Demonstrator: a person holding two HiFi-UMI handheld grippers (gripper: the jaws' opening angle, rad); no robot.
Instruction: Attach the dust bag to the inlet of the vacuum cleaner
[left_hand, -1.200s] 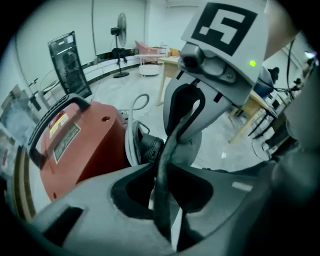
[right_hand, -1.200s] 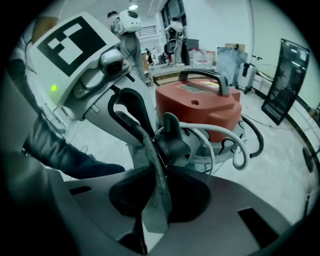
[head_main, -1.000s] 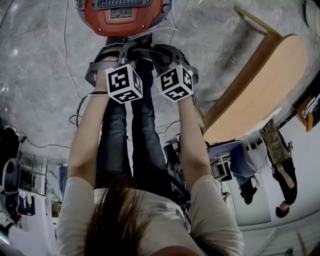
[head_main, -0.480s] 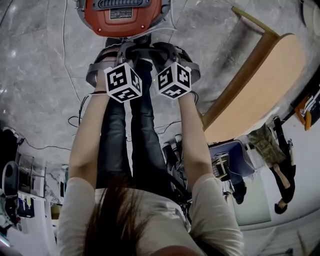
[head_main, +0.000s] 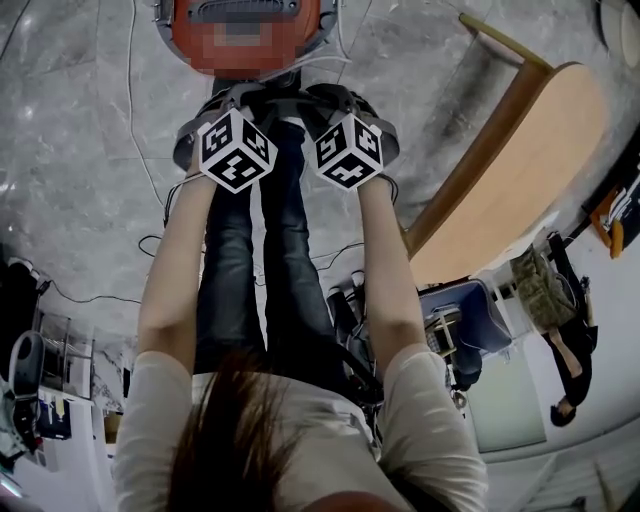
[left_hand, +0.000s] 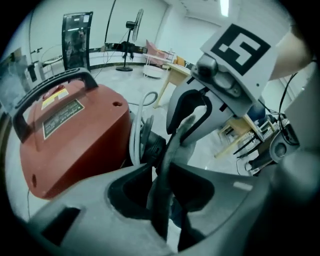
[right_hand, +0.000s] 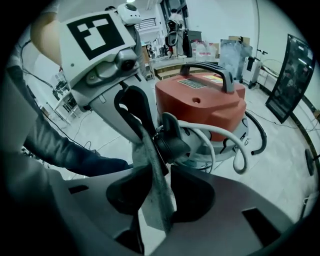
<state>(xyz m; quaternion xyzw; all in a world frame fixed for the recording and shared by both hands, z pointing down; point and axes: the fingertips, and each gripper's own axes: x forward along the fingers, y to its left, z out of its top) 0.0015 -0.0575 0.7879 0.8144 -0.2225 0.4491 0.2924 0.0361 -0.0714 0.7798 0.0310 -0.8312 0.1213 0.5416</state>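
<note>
- Grey cloth of the dust bag (right_hand: 156, 197) runs up between the jaws of the right gripper (right_hand: 155, 172), which are closed tight on it.
- From the other side, the left gripper (left_hand: 162, 175) is likewise pinched shut on a thin fold of the same bag, which rises from its jaws as a narrow strip.
- The two grippers face each other with the bag held between them, just in front of the black inlet (right_hand: 172, 142) low on the red vacuum cleaner (right_hand: 200, 102).
- The bag's upper edge reaches the inlet, but whether it is seated on it cannot be told.
- From the head view, the grippers sit side by side, close below the vacuum cleaner and above the person's legs (head_main: 262, 270). Their marker cubes (head_main: 237, 150) face up and their bodies hide the bag and the inlet.
- The right gripper view alone shows a pale hose (right_hand: 227, 132) looping round the vacuum cleaner's base, and the black handle (right_hand: 207, 72) on its top from the front.
- The left gripper view shows the machine's flank instead.
- Only the head view takes in the wooden table (head_main: 520, 170) at the right and the marbled floor (head_main: 70, 150).
</note>
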